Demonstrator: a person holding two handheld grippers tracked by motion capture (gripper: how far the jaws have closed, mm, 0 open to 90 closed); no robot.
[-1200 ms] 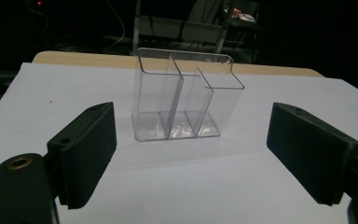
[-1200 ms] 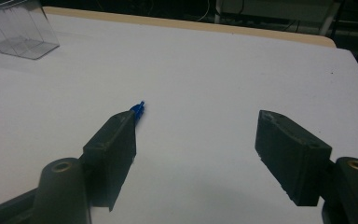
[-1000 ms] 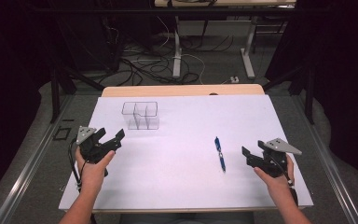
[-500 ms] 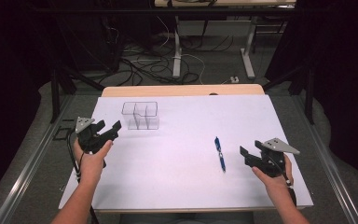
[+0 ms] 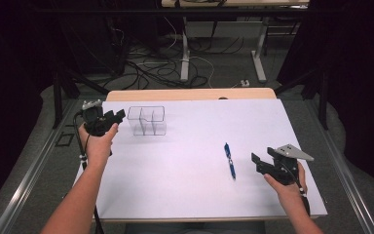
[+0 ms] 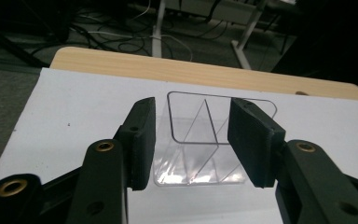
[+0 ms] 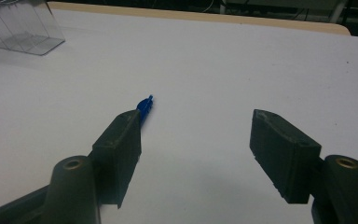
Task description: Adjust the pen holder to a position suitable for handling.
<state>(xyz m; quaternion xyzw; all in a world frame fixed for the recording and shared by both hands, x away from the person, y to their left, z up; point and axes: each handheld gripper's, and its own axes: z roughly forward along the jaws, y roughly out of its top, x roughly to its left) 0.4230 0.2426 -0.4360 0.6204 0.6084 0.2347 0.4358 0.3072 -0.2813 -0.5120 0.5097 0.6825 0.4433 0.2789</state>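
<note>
Nearest the person, R side: right gripper (image 5: 260, 163) held low over the white sheet (image 5: 195, 195), jaws apart w/ nothing between them. In the right gripper view the blue pen (image 7: 144, 106) pokes out from behind one jaw, lying flat on the sheet, not gripped. From the high view the pen (image 5: 230, 160) sits just beside that gripper, toward table centre, lengthwise near-to-far, roughly mid-table.

Farther back, L side: left gripper (image 5: 114, 118) at the sheet's left edge, pointing at the clear plastic box (image 5: 147, 120). Its jaws have just been closing but are apart; in the left gripper view the box (image 6: 200, 140) shows through the gap, beyond the tips, w/ no pad touching it. Box has inner dividers, stands upright on the sheet, near the far-left corner, well apart from the pen.

Beyond: bare wooden table edge (image 5: 190, 94) past the sheet, then dark floor w/ cables (image 5: 141, 68) and white desk legs (image 5: 185, 53).
</note>
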